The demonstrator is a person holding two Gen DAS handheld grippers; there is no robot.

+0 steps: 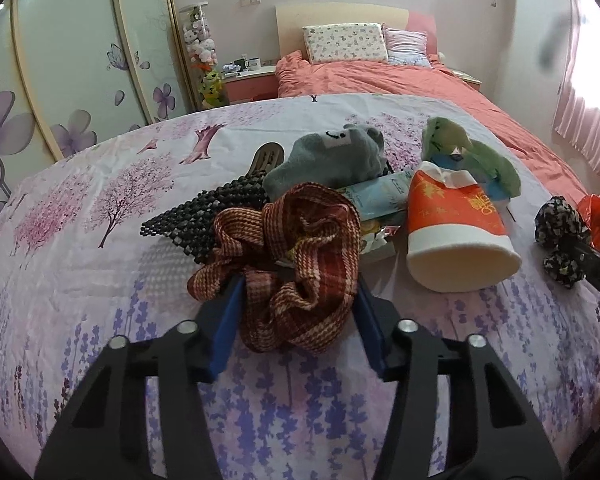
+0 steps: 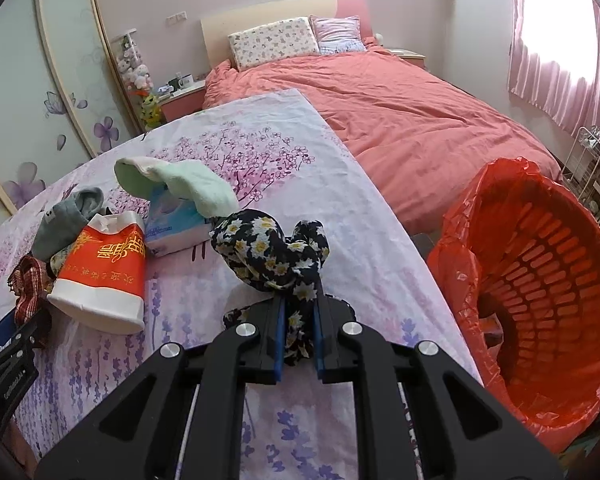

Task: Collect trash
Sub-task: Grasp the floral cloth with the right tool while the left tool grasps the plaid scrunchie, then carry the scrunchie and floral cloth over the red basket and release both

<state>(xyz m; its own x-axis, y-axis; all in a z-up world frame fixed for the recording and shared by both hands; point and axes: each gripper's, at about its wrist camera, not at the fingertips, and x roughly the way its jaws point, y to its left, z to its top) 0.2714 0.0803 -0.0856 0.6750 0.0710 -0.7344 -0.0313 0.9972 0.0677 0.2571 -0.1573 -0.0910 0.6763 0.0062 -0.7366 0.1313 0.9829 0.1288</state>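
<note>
Between the left jaws bunches a coarse woven plaid scrunchie (image 1: pixel 296 264). The right jaws pinch soft floral cloth (image 2: pixel 276 252). Right of them, a glossy plastic bag (image 2: pixel 460 240) lines a slotted plastic basket (image 2: pixel 548 272).

Red-plaid scrunchie (image 1: pixel 296 268) bunched between my left pads; black floral scrunchie (image 2: pixel 274 256) pinched in my right, beside red-lined basket (image 2: pixel 540 280).

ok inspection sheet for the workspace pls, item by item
surface: floral sheet, wrinkled
job's things: plaid scrunchie, floral scrunchie, bin with red liner at the sheet's right edge
clutter: orange cup on its side, grey sock, green sock, tissue pack, black mat
grippers: left hand-held gripper around plaid scrunchie, pads touching it; right hand-held gripper shut on floral scrunchie
cables: nothing seen
surroundings: bed, wardrobe, curtains
</note>
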